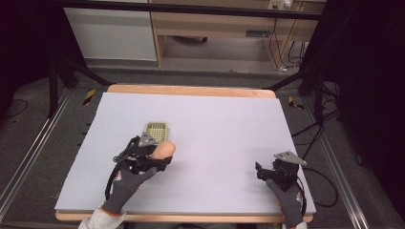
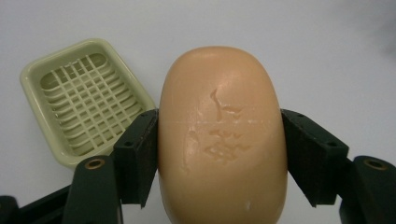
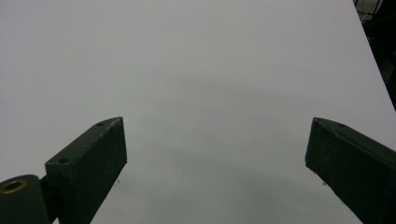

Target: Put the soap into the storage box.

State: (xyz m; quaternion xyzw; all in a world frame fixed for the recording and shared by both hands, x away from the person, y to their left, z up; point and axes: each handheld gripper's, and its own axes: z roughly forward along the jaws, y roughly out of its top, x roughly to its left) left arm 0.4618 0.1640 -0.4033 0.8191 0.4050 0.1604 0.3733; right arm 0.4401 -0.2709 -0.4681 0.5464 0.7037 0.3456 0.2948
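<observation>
Your left tool (image 2: 219, 154) has its two black jaws pressed against the long sides of the peach-coloured soap bar (image 2: 222, 135), across its middle, which gives the rounded, likely slippery bar the most pad contact and leaves its far end free. In the high view the soap bar (image 1: 163, 150) sits in the left tool (image 1: 155, 157) at the near left of the pale tabletop (image 1: 224, 129), just near of the green soap dish (image 1: 156, 129). Whether the bar is lifted clear or resting on the surface cannot be told. The dish (image 2: 84, 100) lies empty, its slatted floor facing up, just beyond and to the left of the bar, so I'd judge you are holding the soap lined up to go into it.

Your left hand (image 1: 128, 180) reaches forward from the near edge, gloved, forearm angled slightly rightward, with the tool pointing away from you toward the dish.

Your right tool (image 3: 215, 154) has its jaws spread wide with nothing between them, just bare tabletop. The right hand (image 1: 285, 188) rests at the near right, well apart from the soap, apparently kept out of the way.
</observation>
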